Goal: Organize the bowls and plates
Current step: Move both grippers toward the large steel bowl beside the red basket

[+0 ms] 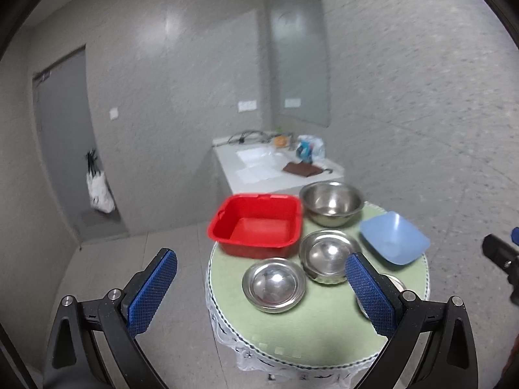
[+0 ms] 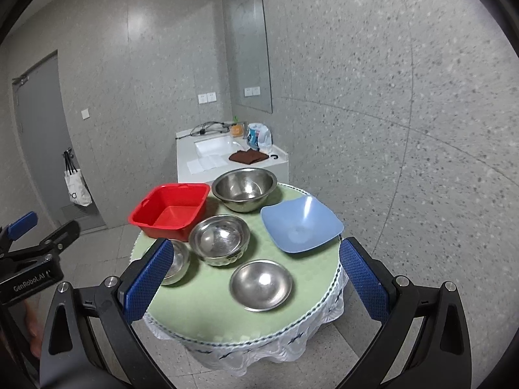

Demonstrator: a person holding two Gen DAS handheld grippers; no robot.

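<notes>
1. Your left gripper (image 1: pixel 261 287) is spread wide and holds nothing; it hangs above the near edge of the round table (image 1: pixel 324 334), blue pads (image 1: pixel 152 291) apart.
2. Your right gripper (image 2: pixel 254 270) is also wide open and empty, above the same table's near side.
3. Red square tub (image 2: pixel 170 209) sits at 10 o'clock on the table, overhanging the edge a bit.
4. Large steel bowl (image 2: pixel 244 188) at 12 o'clock, just beside the tub.
5. Blue square plate (image 2: pixel 301 223) at 2 o'clock, near the rim, apart from the steel pieces.
6. Stacked steel bowls (image 2: pixel 220 239) at the centre: one nested inside another.
7. Small steel bowl (image 2: pixel 261 284) at 5 o'clock, standing alone.
8. Another small steel bowl (image 1: pixel 274 283) at 8 o'clock, partly hidden behind your right gripper's left pad in the right wrist view.
9. Past the table at 12 o'clock: white sink counter (image 2: pixel 207 162) with a brown cloth (image 2: pixel 248 156).
10. Left wrist view is blurred; fine detail can't be read.
</notes>
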